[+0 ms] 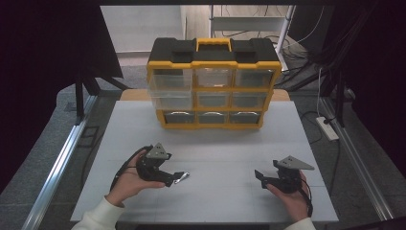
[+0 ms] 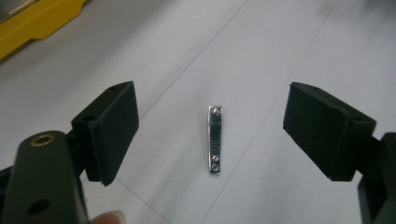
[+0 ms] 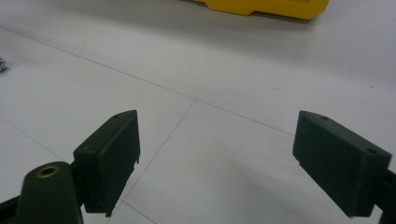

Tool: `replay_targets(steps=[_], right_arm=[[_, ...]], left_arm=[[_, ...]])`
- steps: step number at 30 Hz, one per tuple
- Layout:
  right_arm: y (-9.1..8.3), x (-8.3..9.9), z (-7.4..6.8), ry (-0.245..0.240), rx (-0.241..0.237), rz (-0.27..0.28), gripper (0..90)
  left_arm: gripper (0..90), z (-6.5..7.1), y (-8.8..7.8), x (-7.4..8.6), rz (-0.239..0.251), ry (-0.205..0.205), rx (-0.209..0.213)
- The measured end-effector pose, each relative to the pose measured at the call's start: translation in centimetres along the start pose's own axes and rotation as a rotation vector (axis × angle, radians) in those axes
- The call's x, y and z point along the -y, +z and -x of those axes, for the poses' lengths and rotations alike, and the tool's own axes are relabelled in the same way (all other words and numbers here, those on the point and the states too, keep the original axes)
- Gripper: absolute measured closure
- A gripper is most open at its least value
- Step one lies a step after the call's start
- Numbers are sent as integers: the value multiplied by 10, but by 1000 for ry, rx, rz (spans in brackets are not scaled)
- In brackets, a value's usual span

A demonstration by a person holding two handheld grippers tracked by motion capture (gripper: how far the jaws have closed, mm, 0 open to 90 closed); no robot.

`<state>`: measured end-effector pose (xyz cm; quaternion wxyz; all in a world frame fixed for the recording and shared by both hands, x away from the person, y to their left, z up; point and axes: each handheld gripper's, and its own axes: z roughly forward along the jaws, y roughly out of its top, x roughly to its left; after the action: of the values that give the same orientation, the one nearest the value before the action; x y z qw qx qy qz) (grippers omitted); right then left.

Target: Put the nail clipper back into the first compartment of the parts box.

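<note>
Right, left gripper hangs just over the nail clipper, jaws wide apart w/ it lying flat between, untouched. Best to drop straight, centre it, pinch across the narrow sides. Right gripper idle, apart. Drawer box sits at table's far end.

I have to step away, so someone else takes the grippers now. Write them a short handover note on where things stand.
Left gripper: jaws open, poised over the nail clipper, which lies flat on the white table between them, untouched.
Right gripper: jaws open, nothing between them, resting low over the table at the right.
Drawer cabinet: yellow and black, at the far side of the table; its upper left drawers look pulled out a little.
Done: left gripper lined up on the clipper.
Left: probably close on the clipper, lift it, and carry it towards a drawer.
</note>
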<state>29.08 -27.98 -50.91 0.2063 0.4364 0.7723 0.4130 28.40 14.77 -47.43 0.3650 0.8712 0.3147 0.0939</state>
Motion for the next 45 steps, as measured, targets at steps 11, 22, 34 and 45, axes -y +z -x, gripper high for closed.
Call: replay_targets(steps=[11,22,34,45], right_arm=[[1,0,0,1,-5,-1,157],[3,1,1,2,-10,-8,157],[3,1,1,2,-10,-8,157],[3,0,0,-4,-6,-9,157]], left_arm=[[194,-2,16,4,-21,16,4],[201,-3,30,6,-47,39,0],[202,-2,38,8,-62,61,1],[204,-3,41,9,-77,85,0]])
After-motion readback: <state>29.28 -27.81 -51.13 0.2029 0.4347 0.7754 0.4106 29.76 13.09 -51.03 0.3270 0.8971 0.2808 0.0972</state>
